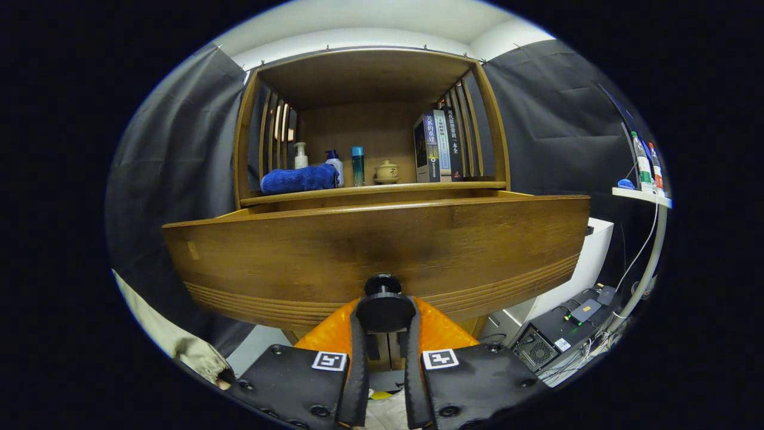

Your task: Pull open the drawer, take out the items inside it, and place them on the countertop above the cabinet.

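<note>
The drawer [376,251] is showing as a broad wooden front with grooved lines along its lower edge, standing out from the cabinet [370,119] so that its top rim sits forward of the countertop [370,190] at twelve o'clock. It is looking stiff and fairly heavy — solid board, nothing that would flex — so I am judging that it will slide rather than swing, and that a straight, level pull will suit it better than a twist. The natural place to take hold is the round dark knob [383,292] in the lower middle of the front; it is small and smooth, so it may be inclined to slip if the grip is loose. The gripper [383,313] is sitting at six o'clock with its fingers [358,334] closed in around that knob, one on either side and both appearing to press on it, with only the knob's width between them. The drawer front is therefore lying directly ahead of the fingertips, touching them at the knob. What is inside the drawer is hidden behind the front — I cannot tell what is there. On the countertop a blue towel [298,179] is lying toward eleven o'clock, beside some bottles [334,164], with books [439,146] standing toward one o'clock.
</note>
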`<state>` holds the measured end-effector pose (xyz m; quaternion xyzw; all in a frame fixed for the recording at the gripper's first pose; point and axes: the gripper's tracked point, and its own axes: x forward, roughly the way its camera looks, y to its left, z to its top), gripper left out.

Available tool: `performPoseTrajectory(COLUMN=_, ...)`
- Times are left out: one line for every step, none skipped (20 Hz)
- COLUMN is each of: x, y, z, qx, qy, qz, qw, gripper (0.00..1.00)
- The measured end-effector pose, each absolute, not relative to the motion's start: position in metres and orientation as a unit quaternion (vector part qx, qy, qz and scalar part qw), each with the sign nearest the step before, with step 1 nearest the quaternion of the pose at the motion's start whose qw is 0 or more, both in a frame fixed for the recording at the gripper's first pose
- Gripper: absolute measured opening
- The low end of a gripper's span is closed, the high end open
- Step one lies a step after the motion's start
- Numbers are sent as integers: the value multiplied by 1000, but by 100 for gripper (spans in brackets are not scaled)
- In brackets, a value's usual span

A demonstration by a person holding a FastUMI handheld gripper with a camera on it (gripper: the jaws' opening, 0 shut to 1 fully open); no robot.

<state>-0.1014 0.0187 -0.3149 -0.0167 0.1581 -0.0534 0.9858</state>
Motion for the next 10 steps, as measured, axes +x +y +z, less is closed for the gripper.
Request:
performPoseTrajectory(x=-104, y=19, z=-315, qx=-17, qy=157, qz=-53, qw=986, gripper=33)
performPoseTrajectory(x=-108, y=19, z=-315, qx=-18, qy=157, qz=-54, qw=986, gripper=32)
performPoseTrajectory(x=-111, y=20, z=-316, qx=-19, qy=158, qz=-53, qw=986, gripper=32)
performPoseTrajectory(x=-116, y=20, z=-317, qx=-20, qy=160, qz=-53, qw=985, gripper=32)
performPoseTrajectory(x=-121, y=20, z=-319, qx=-25, qy=160, qz=-50, qw=986, gripper=32)
performPoseTrajectory(x=-132, y=10, z=-332, qx=-32, qy=182, qz=-77, qw=980, gripper=26)
performPoseTrajectory(x=-147, y=8, z=-323, qx=-19, qy=181, qz=-95, qw=979, gripper=20)
performPoseTrajectory(x=-147, y=3, z=-327, qx=8, qy=159, qz=-82, qw=984, gripper=14)
performPoseTrajectory(x=-156, y=7, z=-322, qx=17, qy=141, qz=-83, qw=986, gripper=8)
performPoseTrajectory(x=-156, y=3, z=-315, qx=3, qy=133, qz=-89, qw=987, gripper=8)
